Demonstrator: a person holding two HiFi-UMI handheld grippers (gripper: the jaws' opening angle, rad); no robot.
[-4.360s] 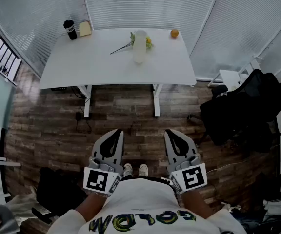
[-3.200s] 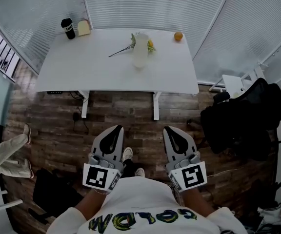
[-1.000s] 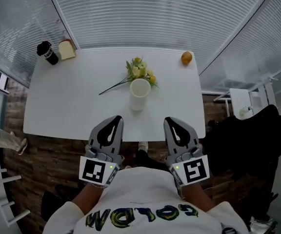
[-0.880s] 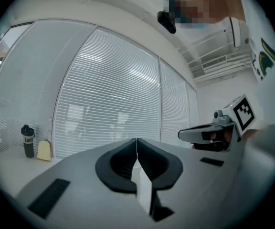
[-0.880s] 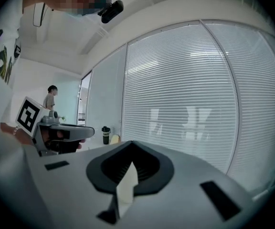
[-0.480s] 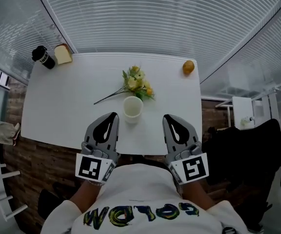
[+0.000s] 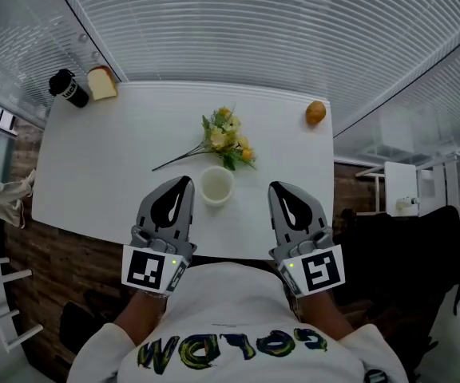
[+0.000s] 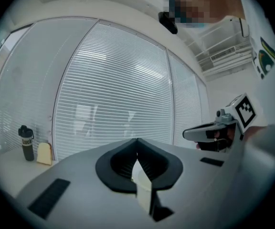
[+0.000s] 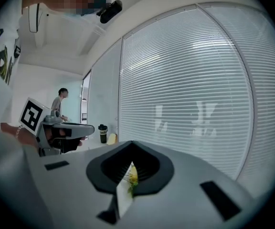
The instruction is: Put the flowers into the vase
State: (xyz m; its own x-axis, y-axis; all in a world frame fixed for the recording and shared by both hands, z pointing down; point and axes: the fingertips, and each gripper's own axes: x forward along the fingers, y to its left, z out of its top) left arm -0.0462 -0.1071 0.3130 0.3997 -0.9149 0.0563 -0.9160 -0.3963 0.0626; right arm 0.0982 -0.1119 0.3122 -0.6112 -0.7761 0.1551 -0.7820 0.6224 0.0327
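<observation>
A bunch of yellow flowers [image 7: 224,140] with a long stem lies on the white table [image 7: 102,174]. Just in front of it stands the white vase [image 7: 216,186], upright with its mouth up. My left gripper [image 7: 184,182] is shut and empty over the table's near edge, just left of the vase. Level with it, my right gripper [image 7: 279,187] is also shut and empty, a little right of the vase. In the left gripper view the shut jaws [image 8: 136,140] point level towards the blinds. Through the slit of the right gripper [image 9: 130,142] a bit of the flowers [image 9: 133,176] shows.
An orange [image 7: 315,112] lies at the table's far right. A black tumbler [image 7: 68,88] and a piece of bread [image 7: 102,83] sit at the far left corner. Blinds close off the back. A dark chair [image 7: 430,254] stands right of the table; a person [image 9: 58,104] is far off.
The table has drawn much nearer. Both grippers, first over the wooden floor, now reach over the table's near edge on either side of the vase. Their jaws stay shut.
</observation>
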